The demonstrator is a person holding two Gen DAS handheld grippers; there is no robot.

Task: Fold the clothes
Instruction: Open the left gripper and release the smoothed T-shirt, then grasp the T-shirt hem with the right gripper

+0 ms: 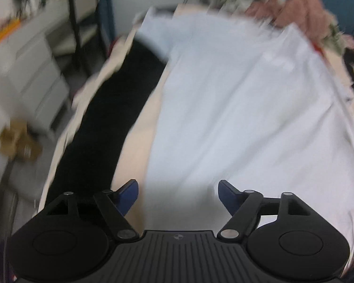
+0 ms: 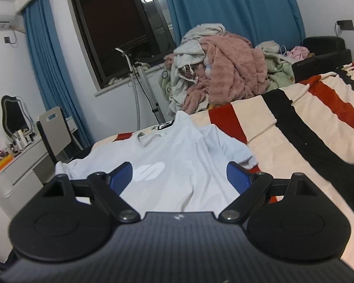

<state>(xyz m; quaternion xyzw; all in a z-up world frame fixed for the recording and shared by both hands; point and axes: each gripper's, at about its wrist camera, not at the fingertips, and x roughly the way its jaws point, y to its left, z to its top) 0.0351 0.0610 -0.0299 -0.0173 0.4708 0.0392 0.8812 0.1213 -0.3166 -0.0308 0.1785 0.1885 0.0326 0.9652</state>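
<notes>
**White T-shirt spread flat on the striped blanket**

The white short-sleeved cotton T-shirt (image 2: 177,162) lies face up on the cream blanket with red and black stripes (image 2: 313,127), collar toward 12 o'clock, a pale oval print on its chest and soft creases down its body. The right gripper (image 2: 179,176) hovers at the shirt's 6 o'clock end, blue fingers spread, holding nothing. The left gripper (image 1: 178,192), equally spread and empty, hangs over the shirt; its view is motion-blurred. A heap of pink and grey fleece clothes (image 2: 224,75) sits beyond at 12 o'clock.

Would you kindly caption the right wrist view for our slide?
Open right gripper above a white T-shirt spread on a striped blanket, laundry pile behind.
</notes>
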